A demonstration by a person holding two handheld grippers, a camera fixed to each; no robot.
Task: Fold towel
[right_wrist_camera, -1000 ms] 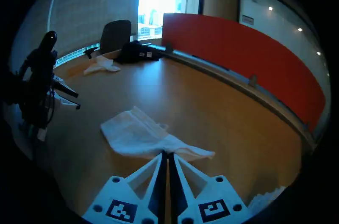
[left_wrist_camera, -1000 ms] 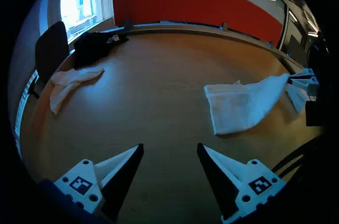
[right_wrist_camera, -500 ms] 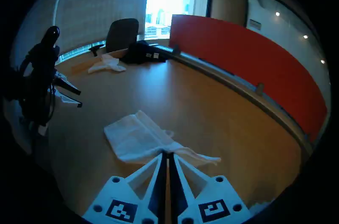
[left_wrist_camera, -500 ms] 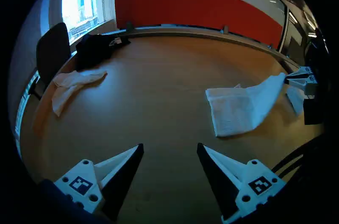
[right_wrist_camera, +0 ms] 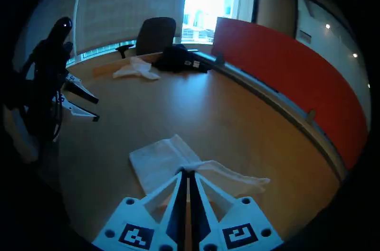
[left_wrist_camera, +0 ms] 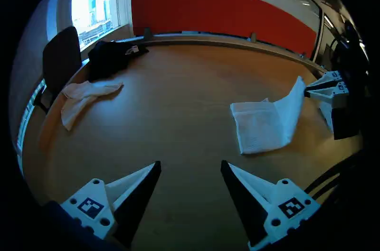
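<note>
Right gripper view: the right gripper (right_wrist_camera: pixel 186 174), pinched shut on a raised corner of the white towel (right_wrist_camera: pixel 159 163) lying on the wooden table (right_wrist_camera: pixel 228 108), appears mid-fold, the flap not yet laid flat; the left gripper (left_wrist_camera: pixel 190 165) hovers wide open, empty.

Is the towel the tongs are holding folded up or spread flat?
Partly folded: one flap of the towel is lifted off the table, pinched in the right tongs; the rest lies flat.
</note>
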